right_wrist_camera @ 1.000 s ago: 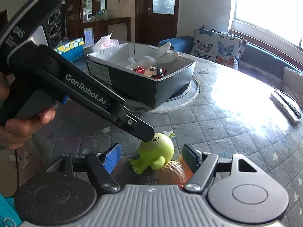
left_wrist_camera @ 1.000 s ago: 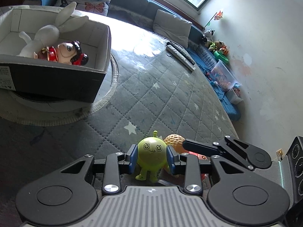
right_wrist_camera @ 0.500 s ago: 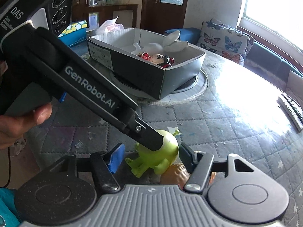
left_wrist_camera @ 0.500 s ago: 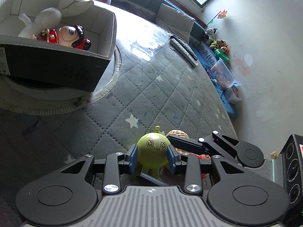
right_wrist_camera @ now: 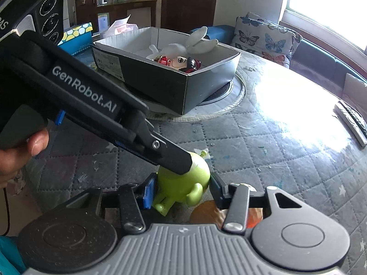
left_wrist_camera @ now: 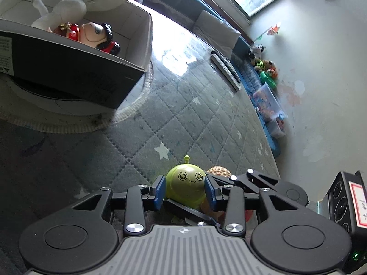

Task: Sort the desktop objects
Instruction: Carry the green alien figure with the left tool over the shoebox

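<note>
A green round toy with a face and an antenna stands on the quilted table cover. It sits between the blue pads of my left gripper, whose jaws are opening, with a thin gap at the left pad. My right gripper comes in from the other side and is shut on the green toy at its body. One finger of the left gripper lies across the toy's head. An orange textured ball lies right behind the toy, partly hidden.
A black-sided cardboard box on a round turntable holds a white rabbit plush and a doll. Remote controls lie farther along the table. A tissue box stands behind the box. A hand grips the left tool.
The right jaws have closed in around the green toy. The left pads, tight on the toy before, now stand slightly wider. The left view has rolled a little.
</note>
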`<action>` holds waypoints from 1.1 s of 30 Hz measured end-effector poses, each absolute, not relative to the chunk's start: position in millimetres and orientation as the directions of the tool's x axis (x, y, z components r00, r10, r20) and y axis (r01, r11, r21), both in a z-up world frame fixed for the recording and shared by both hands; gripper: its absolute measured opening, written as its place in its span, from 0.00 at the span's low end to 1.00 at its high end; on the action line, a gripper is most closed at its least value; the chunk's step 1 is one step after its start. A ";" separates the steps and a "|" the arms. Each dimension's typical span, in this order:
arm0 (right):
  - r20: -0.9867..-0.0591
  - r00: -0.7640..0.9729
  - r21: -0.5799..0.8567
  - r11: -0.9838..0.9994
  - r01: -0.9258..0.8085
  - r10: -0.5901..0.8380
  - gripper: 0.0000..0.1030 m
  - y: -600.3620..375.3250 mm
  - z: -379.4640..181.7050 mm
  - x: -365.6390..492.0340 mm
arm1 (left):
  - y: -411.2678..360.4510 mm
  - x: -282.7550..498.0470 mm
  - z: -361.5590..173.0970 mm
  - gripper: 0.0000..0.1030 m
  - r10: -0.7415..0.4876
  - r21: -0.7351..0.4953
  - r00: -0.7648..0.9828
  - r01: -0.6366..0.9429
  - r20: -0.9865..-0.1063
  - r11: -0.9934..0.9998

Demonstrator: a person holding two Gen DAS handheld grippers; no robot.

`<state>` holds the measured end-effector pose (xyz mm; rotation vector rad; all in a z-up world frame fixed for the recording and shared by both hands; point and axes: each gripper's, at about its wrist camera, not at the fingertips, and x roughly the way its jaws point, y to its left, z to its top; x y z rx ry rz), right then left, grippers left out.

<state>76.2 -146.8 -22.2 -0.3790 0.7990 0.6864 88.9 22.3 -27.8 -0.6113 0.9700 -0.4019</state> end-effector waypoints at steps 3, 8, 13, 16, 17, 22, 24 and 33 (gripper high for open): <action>-0.756 0.498 -0.043 0.728 -0.685 0.424 0.47 -146.9 -22.1 77.9 | 24.7 89.1 -29.6 0.40 -0.574 -0.655 0.522 0.038 -0.631 0.755; -0.753 0.495 -0.025 0.733 -0.680 0.433 0.47 -148.3 -22.4 78.9 | 29.6 92.5 -38.7 0.44 -0.599 -0.701 0.516 -0.005 -0.612 0.713; -0.750 0.497 -0.023 0.733 -0.679 0.437 0.48 -148.9 -23.1 78.4 | 27.9 92.4 -40.7 0.46 -0.597 -0.701 0.516 -0.010 -0.614 0.713; -0.750 0.498 -0.024 0.734 -0.678 0.436 0.48 -148.4 -22.9 78.5 | 28.4 93.8 -41.2 0.47 -0.600 -0.704 0.512 -0.012 -0.615 0.710; -0.749 0.498 -0.023 0.735 -0.678 0.436 0.47 -148.4 -22.9 78.4 | 28.6 93.7 -41.5 0.47 -0.602 -0.705 0.511 -0.011 -0.614 0.709; -0.746 0.495 -0.020 0.727 -0.686 0.446 0.47 -146.1 -20.7 74.6 | 31.0 90.4 -36.6 0.44 -0.603 -0.699 0.509 0.004 -0.614 0.715; -0.735 0.502 -0.029 0.719 -0.695 0.455 0.47 -142.9 -15.2 71.6 | 34.9 86.4 -29.3 0.44 -0.599 -0.695 0.525 0.019 -0.605 0.719; -0.645 0.541 -0.077 0.658 -0.749 0.540 0.47 -100.9 30.2 82.1 | 80.9 80.6 30.5 0.44 -0.519 -0.642 0.660 0.071 -0.543 0.763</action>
